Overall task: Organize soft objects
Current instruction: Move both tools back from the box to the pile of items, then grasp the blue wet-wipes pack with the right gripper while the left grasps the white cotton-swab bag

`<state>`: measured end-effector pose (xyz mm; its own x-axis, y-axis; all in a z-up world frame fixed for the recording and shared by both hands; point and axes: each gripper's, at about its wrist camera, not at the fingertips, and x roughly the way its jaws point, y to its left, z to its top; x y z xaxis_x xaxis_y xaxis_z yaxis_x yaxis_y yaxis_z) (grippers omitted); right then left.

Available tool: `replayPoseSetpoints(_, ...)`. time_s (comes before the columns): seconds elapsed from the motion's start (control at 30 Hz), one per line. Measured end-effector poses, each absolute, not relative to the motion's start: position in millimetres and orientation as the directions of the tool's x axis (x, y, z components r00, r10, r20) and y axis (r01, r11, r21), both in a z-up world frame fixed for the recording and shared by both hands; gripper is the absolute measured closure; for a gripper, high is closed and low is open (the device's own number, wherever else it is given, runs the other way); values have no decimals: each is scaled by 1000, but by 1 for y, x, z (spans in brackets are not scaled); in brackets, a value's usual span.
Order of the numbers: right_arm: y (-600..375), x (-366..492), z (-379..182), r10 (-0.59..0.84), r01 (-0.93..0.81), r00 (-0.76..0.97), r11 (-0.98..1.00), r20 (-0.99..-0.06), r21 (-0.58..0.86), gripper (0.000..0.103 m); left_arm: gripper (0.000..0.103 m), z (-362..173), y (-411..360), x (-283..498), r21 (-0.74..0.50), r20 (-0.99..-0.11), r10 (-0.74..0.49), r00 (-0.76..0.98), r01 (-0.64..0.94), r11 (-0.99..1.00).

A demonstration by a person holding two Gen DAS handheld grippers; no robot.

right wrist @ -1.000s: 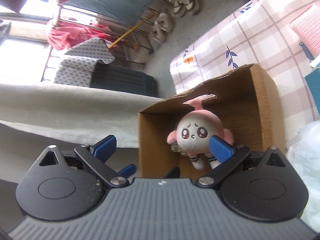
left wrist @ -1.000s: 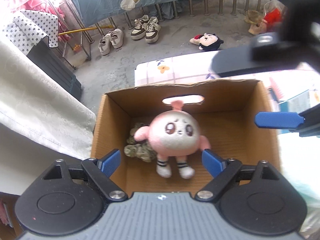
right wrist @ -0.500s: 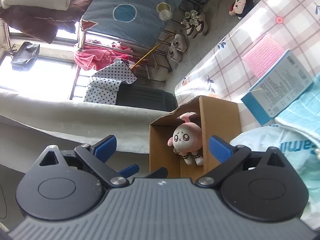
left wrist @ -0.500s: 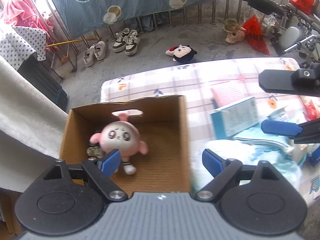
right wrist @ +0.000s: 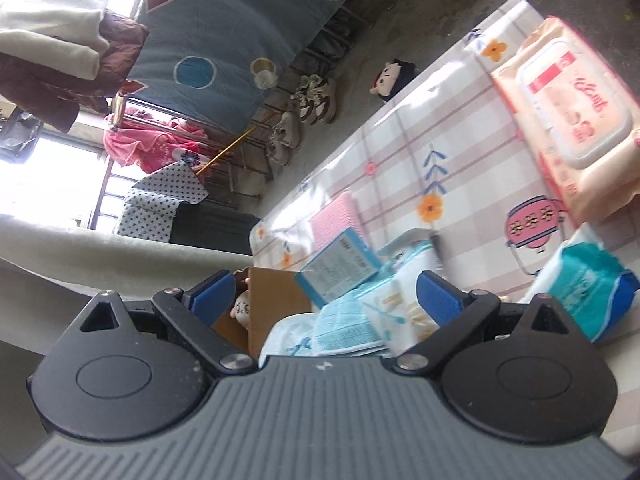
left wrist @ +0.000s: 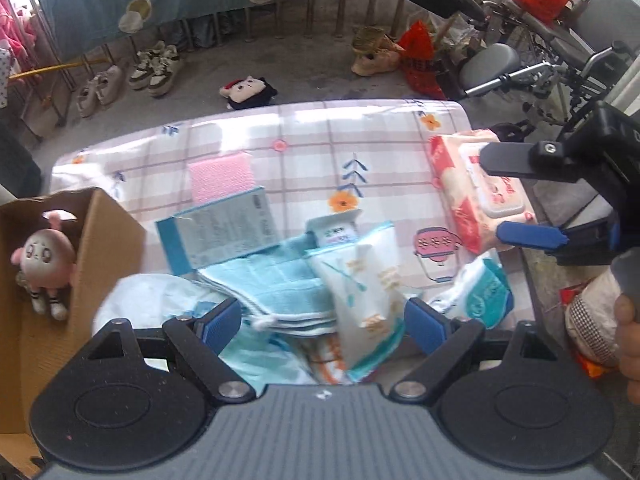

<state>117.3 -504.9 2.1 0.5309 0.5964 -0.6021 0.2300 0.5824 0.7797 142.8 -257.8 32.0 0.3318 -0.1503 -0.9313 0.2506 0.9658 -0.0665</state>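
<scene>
Pink plush toy (left wrist: 44, 252) in brown cardboard box (left wrist: 108, 240), folded light-blue towels (left wrist: 276, 284), pink checked floral tablecloth (left wrist: 312, 140), peach wipes pack (left wrist: 480, 188)

Both grippers: black linkage arms w/ silver screws, blue finger pads (left wrist: 222, 318), ribbed grey body, round black discs.

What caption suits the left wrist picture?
Open left gripper above folded blue towels; pink plush toy sits in cardboard box.

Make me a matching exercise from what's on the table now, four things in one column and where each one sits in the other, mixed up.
Things:
1. pink plush doll
2. wet wipes pack
3. pink sponge
4. folded blue towel

Places:
A. behind the blue box
B. in the cardboard box
C. far right of the table
D. just ahead of the left gripper

Pairs: 1-B, 2-C, 3-A, 4-D
</scene>
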Motion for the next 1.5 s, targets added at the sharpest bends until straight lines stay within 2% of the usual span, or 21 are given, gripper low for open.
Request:
replayPoseSetpoints(0.13,-529,127,-28,617,261,478,579,-625,772,11,13,-2,-290,151,-95,-948,-158,278,229,969)
replayPoseSetpoints(0.27,-530,144,-58,646,305,426,556,-633,773,22,13,-31,-310,165,-11,-964,-63,258,198,980)
replayPoseSetpoints(0.4,-527,147,-61,644,302,428,559,-633,773,23,13,-44,-316,176,9,-969,-27,245,144,990)
replayPoseSetpoints(0.63,-558,98,-55,546,393,448,591,-708,704,21,13,-58,-327,188,36,-975,17,221,83,996)
replayPoseSetpoints(0.7,-570,81,-59,507,462,455,568,-732,681,19,17,-62,-328,189,56,-975,37,219,81,995)
replayPoseSetpoints(0.83,-581,59,-84,451,609,416,507,-790,610,13,36,-69,-325,190,77,-979,59,197,83,994)
replayPoseSetpoints(1.0,-573,55,-116,414,730,339,450,-845,514,11,42,-68,-319,189,44,-979,30,202,65,997)
replayPoseSetpoints(1.23,-547,81,-131,390,763,293,455,-873,460,9,55,-65,-316,187,13,-977,3,213,48,999)
replayPoseSetpoints(1.37,-536,99,-137,357,782,243,479,-902,400,3,59,-64,-314,185,4,-975,-5,224,41,999)
replayPoseSetpoints(1.43,-531,106,-139,334,774,222,511,-916,374,3,62,-64,-314,185,2,-974,-8,228,42,999)
replayPoseSetpoints(1.5,-527,109,-142,315,771,199,534,-928,346,9,62,-64,-313,184,2,-973,-9,231,46,999)
